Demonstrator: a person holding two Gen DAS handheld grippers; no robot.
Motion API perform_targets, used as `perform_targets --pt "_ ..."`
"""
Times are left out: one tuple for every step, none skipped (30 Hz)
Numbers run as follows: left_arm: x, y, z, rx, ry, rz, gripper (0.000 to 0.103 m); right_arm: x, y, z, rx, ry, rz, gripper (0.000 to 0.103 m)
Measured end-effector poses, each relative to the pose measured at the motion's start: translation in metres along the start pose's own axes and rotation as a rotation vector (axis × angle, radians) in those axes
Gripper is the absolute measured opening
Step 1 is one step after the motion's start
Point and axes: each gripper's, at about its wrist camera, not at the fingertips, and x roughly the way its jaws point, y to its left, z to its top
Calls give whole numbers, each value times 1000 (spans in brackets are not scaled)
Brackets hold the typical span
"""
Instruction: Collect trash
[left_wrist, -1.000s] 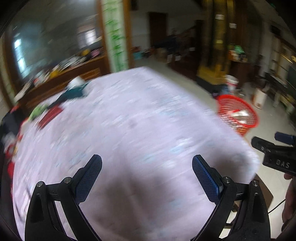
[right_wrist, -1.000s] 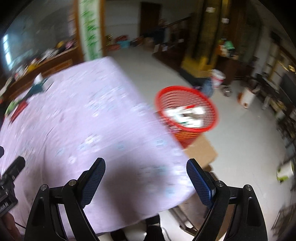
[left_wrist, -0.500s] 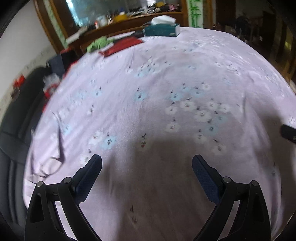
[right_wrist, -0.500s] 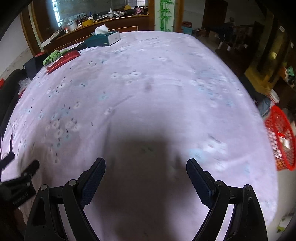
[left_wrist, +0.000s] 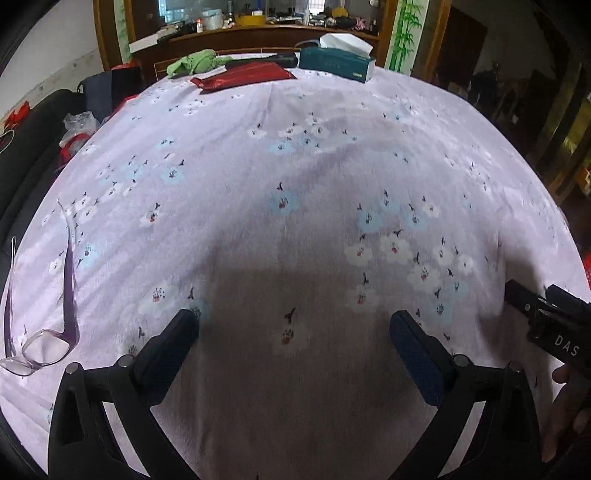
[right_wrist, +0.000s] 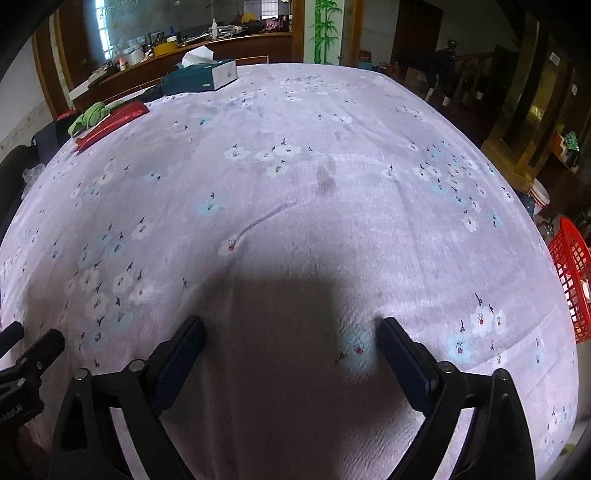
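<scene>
Two views, taken one after the other. From the left wrist, the left tool (left_wrist: 293, 328) hangs over the near part of a table (left_wrist: 332, 155) covered in a lilac flowered cloth, its two blue-padded fingers (left_wrist: 415, 352) spread wide apart with nothing between them and nothing touching the pads. No loose trash lies on the cloth near this tool. A pair of clear-framed glasses (left_wrist: 46, 332) sits at the near left edge, well to the left of the fingers. Far across the table lie a teal tissue box (left_wrist: 336, 61), a red packet (left_wrist: 243, 75) and a green cloth (left_wrist: 195, 62) beside it. The right tool (left_wrist: 543, 321) shows at the right edge, with part of a hand (left_wrist: 565, 410) below it. From the right wrist, the right tool (right_wrist: 290, 347) also hovers over the near cloth, fingers (right_wrist: 402, 356) wide apart and empty. A red mesh basket (right_wrist: 570, 280) stands off the table's right edge, well to the right of the fingers, with pale scraps just visible through its wall. The tissue box (right_wrist: 199, 75), red packet (right_wrist: 110, 123) and green cloth (right_wrist: 88, 116) lie at the far left, and the left tool (right_wrist: 31, 350) enters at the lower left.
</scene>
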Motion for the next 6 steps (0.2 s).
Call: perform_targets --pt "-1 1 0 -3 -9 -3 103 1 0 1 4 -2 -2 101" --pt "1 2 2 -12 -16 -6 103 2 -1 2 7 -7 -2 102" --pt "2 5 3 -28 -21 -10 103 3 -1 3 9 -7 -3 102" --pt "2 5 4 -36 -21 -11 103 4 -1 4 10 -6 -3 102" --pt "5 4 7 -33 -18 -6 103 4 -1 4 10 -6 -3 103" --pt "5 3 8 -28 -15 3 103 4 -1 5 10 -5 -3 103"
